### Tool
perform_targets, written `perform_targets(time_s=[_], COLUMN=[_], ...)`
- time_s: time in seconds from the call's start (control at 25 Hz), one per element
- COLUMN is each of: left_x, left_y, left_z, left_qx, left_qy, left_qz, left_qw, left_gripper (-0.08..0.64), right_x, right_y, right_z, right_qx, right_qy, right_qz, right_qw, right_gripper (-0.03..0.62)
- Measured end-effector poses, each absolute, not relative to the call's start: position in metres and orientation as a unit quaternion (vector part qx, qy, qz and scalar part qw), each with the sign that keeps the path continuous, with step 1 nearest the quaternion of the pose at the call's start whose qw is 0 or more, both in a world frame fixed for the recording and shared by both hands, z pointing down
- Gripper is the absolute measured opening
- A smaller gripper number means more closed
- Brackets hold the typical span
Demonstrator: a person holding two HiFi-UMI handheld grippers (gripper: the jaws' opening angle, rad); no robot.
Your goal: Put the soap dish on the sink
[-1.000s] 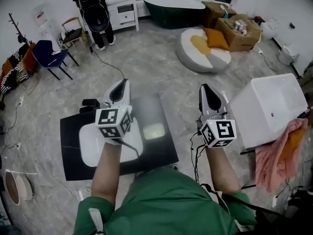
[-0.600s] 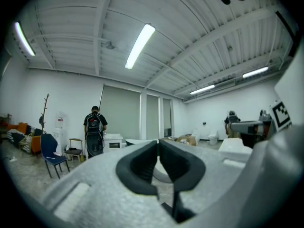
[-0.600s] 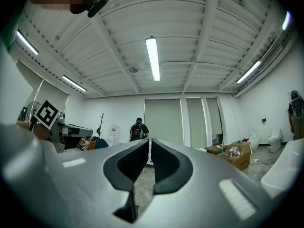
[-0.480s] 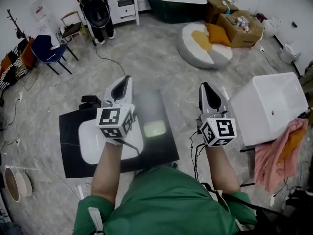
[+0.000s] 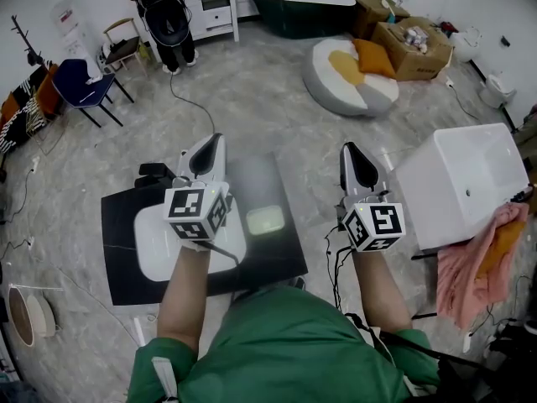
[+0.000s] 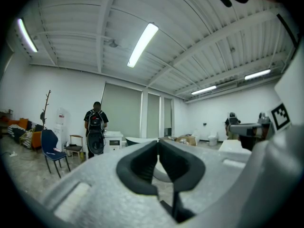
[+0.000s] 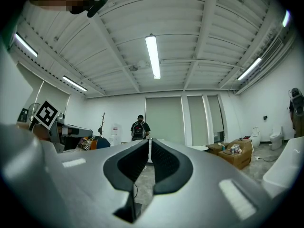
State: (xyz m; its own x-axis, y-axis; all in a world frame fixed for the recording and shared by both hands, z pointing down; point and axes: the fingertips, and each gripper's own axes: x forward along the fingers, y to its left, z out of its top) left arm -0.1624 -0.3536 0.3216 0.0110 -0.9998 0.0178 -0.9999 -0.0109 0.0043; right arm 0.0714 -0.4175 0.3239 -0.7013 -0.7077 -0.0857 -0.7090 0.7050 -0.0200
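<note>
Black desk (image 5: 273, 267), square top, standing on a grey marble floor (image 5: 252, 107). A white sink (image 5: 155, 246) sits on the left half, reaching almost to the near edge. A pale green soap dish (image 5: 266, 221) lies flat on the bare right half, just beside the sink's right rim. A small black item (image 5: 153, 176) is at the far left corner; type unclear.

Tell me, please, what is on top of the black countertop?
A white sink basin and a pale green soap dish rest on it; the left gripper and forearm cover part of the basin.
</note>
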Motion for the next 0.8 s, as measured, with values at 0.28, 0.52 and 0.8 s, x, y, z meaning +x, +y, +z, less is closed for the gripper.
perform_targets(time_s=[0.28, 0.52, 0.8], left_x=[-0.1601, -0.1571, -0.1556], left_y=[-0.3531, -0.3549, -0.3540], left_z=[0.3234, 0.3243, 0.3269], left_qx=[0.712, 0.713, 0.714], left_qy=[-0.702, -0.701, -0.700], left_qz=[0.001, 0.000, 0.003], left_qw=[0.012, 0.013, 0.012], left_gripper=[0.006, 0.005, 0.005], right_x=[0.0725, 0.0761, 0.0756], right_y=[-0.4160, -0.4177, -0.4148], right_z=[0.3240, 0.3248, 0.3271], right_qx=[-0.383, -0.385, -0.382], right_qy=[0.923, 0.922, 0.923], right_qz=[0.005, 0.004, 0.004], right_qw=[0.046, 0.046, 0.046], right_gripper=[0.017, 0.017, 0.017])
